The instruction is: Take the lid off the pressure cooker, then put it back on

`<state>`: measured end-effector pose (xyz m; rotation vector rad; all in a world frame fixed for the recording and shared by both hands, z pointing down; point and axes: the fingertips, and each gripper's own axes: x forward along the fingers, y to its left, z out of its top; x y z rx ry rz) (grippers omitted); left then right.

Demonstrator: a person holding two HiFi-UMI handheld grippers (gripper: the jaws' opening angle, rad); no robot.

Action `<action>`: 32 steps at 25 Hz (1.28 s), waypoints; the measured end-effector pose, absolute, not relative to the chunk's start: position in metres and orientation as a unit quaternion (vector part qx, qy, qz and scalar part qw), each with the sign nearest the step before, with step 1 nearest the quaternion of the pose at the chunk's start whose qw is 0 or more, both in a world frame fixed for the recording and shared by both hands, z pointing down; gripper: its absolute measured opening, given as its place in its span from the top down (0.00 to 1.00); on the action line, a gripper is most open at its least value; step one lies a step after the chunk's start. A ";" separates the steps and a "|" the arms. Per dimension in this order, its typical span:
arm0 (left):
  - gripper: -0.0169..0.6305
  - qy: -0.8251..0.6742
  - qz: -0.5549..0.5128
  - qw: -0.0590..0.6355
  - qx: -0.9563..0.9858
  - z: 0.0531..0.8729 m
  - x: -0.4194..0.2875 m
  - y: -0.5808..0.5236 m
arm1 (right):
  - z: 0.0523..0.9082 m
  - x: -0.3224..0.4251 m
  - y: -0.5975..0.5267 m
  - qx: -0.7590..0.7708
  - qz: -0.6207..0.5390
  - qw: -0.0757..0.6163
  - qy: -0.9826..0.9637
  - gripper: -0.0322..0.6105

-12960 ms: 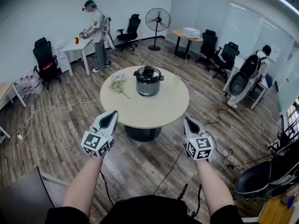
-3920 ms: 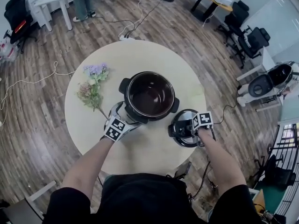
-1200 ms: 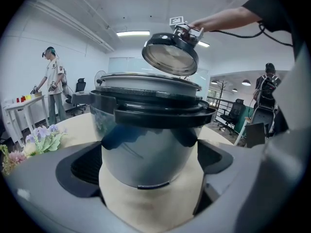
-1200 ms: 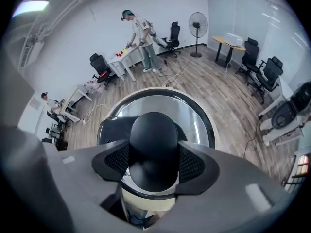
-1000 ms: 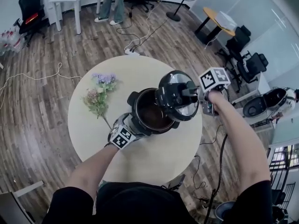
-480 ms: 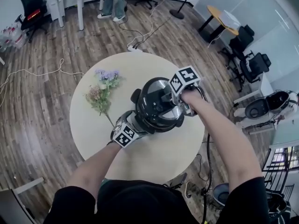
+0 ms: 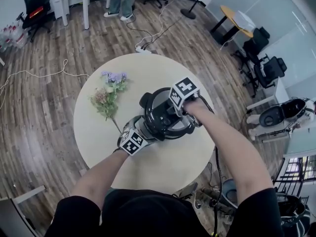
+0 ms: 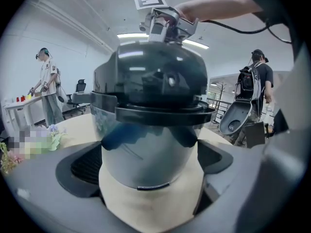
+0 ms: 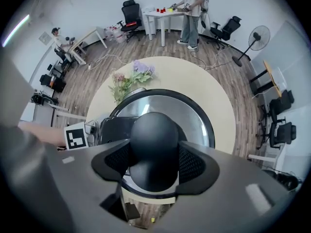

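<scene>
**A:** What has changed in the head view?

**B:** The lid (image 7: 160,117) hung tilted in the air a second ago. Now it sits on the pressure cooker (image 7: 145,101), near the middle of the counter (image 7: 98,132). The refit looks nearly done.

**A:** And the left gripper view?

**B:** It adds what the head view hides. The lid's rim lies level on the pot, and the left claw (image 8: 148,174) is clamped on the cooker's body.

**A:** The right gripper view?

**B:** The right claw (image 9: 154,154) is clenched on the knob (image 9: 154,135). A locking twist probably remains.
</scene>
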<state>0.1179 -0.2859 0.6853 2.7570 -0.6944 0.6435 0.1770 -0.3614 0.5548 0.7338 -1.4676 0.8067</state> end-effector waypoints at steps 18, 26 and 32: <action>0.06 -0.240 0.215 0.113 0.940 0.685 0.118 -0.288 | 0.565 0.180 -0.358 0.304 0.334 0.629 -0.633 0.50; 0.06 -0.238 0.212 0.112 0.941 0.687 0.118 -0.289 | 0.566 0.177 -0.355 0.276 0.306 0.645 -0.643 0.50; 0.06 -0.235 0.215 0.114 0.941 0.689 0.117 -0.288 | 0.565 0.176 -0.351 0.242 0.271 0.664 -0.653 0.50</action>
